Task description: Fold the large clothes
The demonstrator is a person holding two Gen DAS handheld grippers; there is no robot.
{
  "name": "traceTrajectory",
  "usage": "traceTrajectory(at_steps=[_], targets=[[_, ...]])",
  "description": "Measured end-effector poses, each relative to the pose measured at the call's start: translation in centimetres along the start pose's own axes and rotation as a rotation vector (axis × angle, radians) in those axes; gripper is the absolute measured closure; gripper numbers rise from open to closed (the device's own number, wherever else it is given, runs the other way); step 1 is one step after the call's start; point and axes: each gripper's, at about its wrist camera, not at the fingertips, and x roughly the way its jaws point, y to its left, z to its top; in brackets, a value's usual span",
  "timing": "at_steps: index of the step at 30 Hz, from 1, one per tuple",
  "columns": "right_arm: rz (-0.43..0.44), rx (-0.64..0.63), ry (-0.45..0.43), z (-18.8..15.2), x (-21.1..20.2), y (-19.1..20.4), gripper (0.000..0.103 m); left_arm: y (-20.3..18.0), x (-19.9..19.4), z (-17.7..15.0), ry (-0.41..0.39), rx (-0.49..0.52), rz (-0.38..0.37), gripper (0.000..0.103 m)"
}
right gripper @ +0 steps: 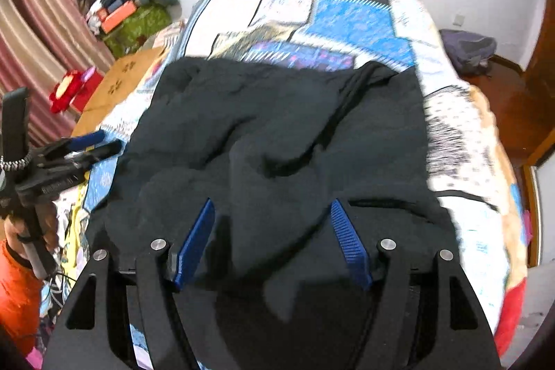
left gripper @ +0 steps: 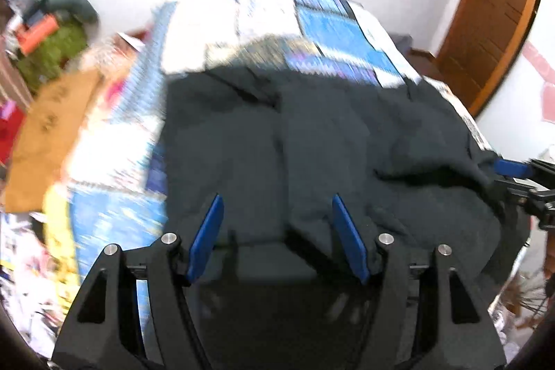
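While one dark garment [right gripper: 277, 134] covers the bed [right gripper: 347, 13], both tongs [left gripper: 277, 224] [right gripper: 272, 227] gape empty

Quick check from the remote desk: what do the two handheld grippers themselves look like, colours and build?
Both look alike. The left gripper and right gripper have black angular frames with triangular cut-outs, silver round pivot pins and flat blue finger pads, ribbed on the right one. An orange sleeve shows at the left gripper's handle.
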Motion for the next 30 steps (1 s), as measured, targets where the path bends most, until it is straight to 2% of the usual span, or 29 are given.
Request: traceTrajectory(at_steps=[4, 6, 10, 15, 20, 23, 27, 30], targets=[[-0.073, 0.016, -0.057, -0.5, -2.8, -2.1, 0.037, 3.5, -2.7, 0.5, -0.056, -0.043, 0.042, 0.037], [-0.105, 0.017, -0.061, -0.8, -3.5, -2.8, 0.037, 5.7, -3.5, 0.2, -0.059, -0.088, 0.044, 0.036], [-0.167, 0.051, -0.045, -2.1, -4.2, -5.0, 0.037, 10.7, -3.7, -2.3, -0.003, -0.21, 0.064, 0.036], [-0.135, 0.167, 0.008, -4.2, -4.2, -7.7, 0.037, 15.2, -2.0, -6.6, 0.115, -0.338, 0.086, 0.036], [-0.133, 0.273, 0.03, -6.4, -4.1, -9.5, 0.037, 16.2, 0.3, -11.1, 0.254, -0.363, 0.002, 0.036], [-0.114, 0.294, 0.05, -7.5, -3.7, -9.4, 0.037, 15.6, 1.1, -13.0, 0.3, -0.365, -0.033, 0.036], [-0.138, 0.257, 0.042, -8.1, -3.5, -8.6, 0.037, 14.7, 2.7, -15.0, 0.362, -0.352, -0.087, 0.036], [-0.163, 0.209, 0.036, -8.1, -3.1, -8.2, 0.037, 15.2, 4.3, -16.4, 0.411, -0.435, -0.138, 0.035]])
